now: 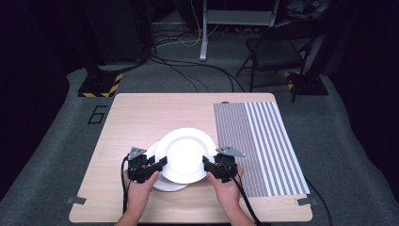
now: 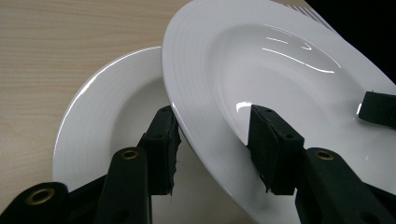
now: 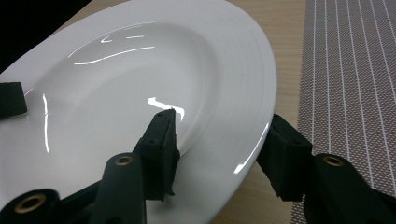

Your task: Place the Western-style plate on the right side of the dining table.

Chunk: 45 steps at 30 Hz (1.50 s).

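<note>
Both grippers, left (image 1: pixel 159 165) and right (image 1: pixel 210 165), pinch the upper plate's (image 1: pixel 184 153) opposite rims above the lower plate (image 1: pixel 165 184); next, probably carry it level to the striped mat (image 1: pixel 263 146) at right.

White plates (image 1: pixel 184 155), grey-striped mat (image 1: pixel 256 146)

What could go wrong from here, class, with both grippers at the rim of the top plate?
1. The upper plate is glossy, and the left gripper and right gripper each straddle only its rim, so it might slip or tilt.
2. It overlaps the lower plate; if it sags, the two could knock together and chip.
3. If one hand moves ahead of the other, the plate may twist between the jaws.
</note>
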Each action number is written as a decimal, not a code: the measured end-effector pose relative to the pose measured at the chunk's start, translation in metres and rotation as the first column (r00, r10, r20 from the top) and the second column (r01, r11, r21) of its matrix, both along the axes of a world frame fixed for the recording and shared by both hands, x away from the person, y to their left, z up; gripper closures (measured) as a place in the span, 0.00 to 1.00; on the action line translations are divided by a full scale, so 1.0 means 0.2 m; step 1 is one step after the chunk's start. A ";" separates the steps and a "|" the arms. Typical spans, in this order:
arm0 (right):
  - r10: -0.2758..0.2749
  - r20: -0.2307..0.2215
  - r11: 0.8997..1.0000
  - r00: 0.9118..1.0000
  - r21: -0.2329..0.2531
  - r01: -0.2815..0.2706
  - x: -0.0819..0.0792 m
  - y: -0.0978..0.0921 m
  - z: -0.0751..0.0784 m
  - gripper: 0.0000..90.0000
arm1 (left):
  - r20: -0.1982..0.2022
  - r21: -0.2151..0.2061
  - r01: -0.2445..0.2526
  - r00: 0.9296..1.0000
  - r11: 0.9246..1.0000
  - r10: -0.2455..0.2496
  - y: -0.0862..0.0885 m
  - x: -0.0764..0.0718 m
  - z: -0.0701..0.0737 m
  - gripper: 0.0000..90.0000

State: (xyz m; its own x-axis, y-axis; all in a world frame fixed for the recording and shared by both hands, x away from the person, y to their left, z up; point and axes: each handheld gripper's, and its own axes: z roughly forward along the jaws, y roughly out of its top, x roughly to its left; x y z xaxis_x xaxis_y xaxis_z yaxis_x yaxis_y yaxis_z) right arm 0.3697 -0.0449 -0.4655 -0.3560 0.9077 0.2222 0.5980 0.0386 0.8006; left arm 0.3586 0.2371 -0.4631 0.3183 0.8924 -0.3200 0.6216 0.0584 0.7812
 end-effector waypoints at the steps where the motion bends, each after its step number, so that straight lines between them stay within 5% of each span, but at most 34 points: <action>1: -0.002 0.000 1.000 1.000 0.003 0.002 0.00 0.00 0.01 0.54 | -0.002 -0.003 -0.002 1.000 1.000 0.002 0.00 0.00 0.00 0.60; 45: 0.017 0.033 1.000 0.999 0.005 -0.017 0.07 -0.14 0.17 0.54 | 0.039 -0.027 0.020 0.999 0.999 -0.019 -0.11 0.09 0.14 0.61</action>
